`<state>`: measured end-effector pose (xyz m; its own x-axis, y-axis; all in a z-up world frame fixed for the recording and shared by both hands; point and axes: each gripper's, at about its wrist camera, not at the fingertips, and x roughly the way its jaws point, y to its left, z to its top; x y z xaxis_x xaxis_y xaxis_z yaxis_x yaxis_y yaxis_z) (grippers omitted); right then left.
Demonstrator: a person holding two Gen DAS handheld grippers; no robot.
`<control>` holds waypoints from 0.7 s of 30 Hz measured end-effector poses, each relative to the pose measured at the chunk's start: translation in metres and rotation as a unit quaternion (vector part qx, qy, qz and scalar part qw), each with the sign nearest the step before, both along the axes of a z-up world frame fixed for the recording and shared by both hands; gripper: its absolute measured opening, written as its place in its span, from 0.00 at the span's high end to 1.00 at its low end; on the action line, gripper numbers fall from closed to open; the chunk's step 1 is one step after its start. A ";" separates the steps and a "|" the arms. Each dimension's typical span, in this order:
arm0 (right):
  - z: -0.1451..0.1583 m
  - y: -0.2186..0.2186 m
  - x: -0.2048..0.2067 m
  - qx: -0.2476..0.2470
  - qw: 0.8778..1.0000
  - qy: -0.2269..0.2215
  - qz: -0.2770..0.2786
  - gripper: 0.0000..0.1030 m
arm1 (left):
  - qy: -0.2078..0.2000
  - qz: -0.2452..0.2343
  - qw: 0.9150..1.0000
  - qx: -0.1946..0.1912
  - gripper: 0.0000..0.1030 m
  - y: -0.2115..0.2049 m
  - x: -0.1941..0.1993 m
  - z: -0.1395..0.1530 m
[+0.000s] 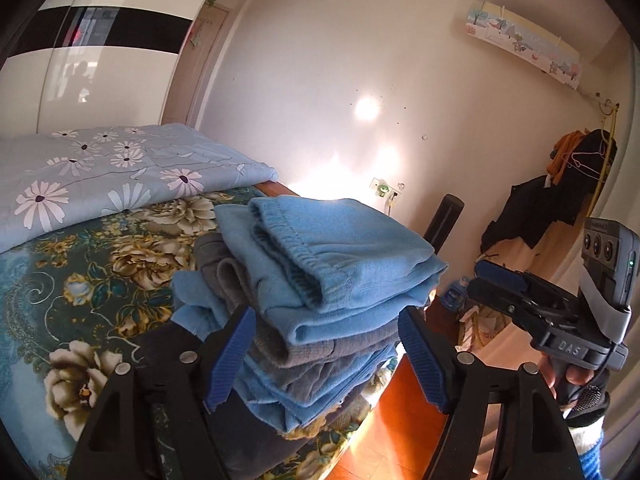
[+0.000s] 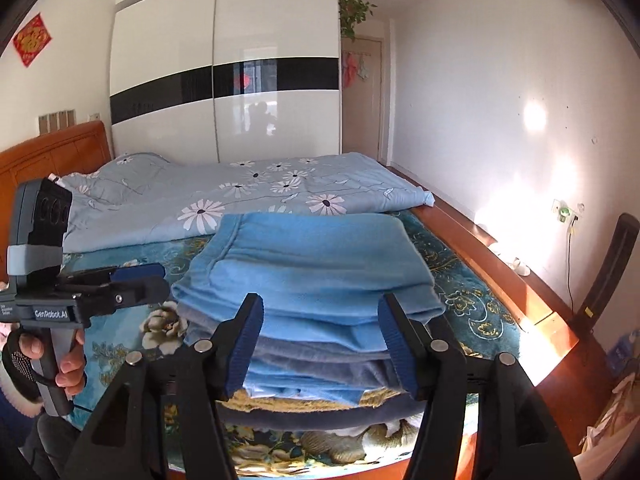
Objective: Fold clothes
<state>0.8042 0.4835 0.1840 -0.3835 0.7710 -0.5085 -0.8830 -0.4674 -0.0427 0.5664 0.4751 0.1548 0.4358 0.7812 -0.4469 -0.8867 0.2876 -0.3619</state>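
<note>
Meanwhile, a folded stack of blue and grey clothes (image 2: 308, 280) rests on the bed (image 2: 472, 304), framed by both hand-held grippers, left (image 1: 326, 354) and right (image 2: 320, 344), jaws spread wide, gripping nothing.

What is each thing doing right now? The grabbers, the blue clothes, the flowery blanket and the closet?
left gripper: open, fingers on either side of the pile, not squeezing.
right gripper: open, also straddling the pile.
blue and grey clothes: folded, stacked on the bed.
daisy quilt: folded over, lying behind the pile.
wardrobe: doors shut.
</note>
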 end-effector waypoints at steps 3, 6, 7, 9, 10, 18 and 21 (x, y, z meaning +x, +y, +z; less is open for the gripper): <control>-0.010 -0.015 -0.009 0.004 1.000 -0.022 -0.005 0.33 | 0.038 0.023 0.999 0.002 0.07 -0.019 0.003 0.000; -0.015 -0.023 -0.009 -0.005 1.000 -0.013 -0.014 0.31 | 0.065 0.038 0.997 0.028 0.00 -0.042 0.006 0.002; -0.016 -0.026 -0.008 -0.008 1.000 -0.008 -0.021 0.24 | 0.070 0.040 0.996 0.036 0.00 -0.049 0.007 0.003; -0.016 -0.033 -0.005 -0.015 0.999 0.005 -0.031 0.09 | 0.078 0.045 0.995 0.044 0.00 -0.061 0.008 0.003; -0.016 -0.037 -0.004 -0.015 0.999 0.009 -0.035 0.07 | 0.083 0.048 0.994 0.047 0.00 -0.066 0.008 0.003; -0.016 -0.073 0.000 -0.026 0.997 0.018 -0.072 0.00 | 0.083 0.063 0.993 0.050 0.00 -0.102 0.010 0.010; -0.017 -0.088 0.001 -0.039 0.996 0.025 -0.076 0.00 | 0.096 0.078 0.992 0.039 0.00 -0.113 0.012 0.009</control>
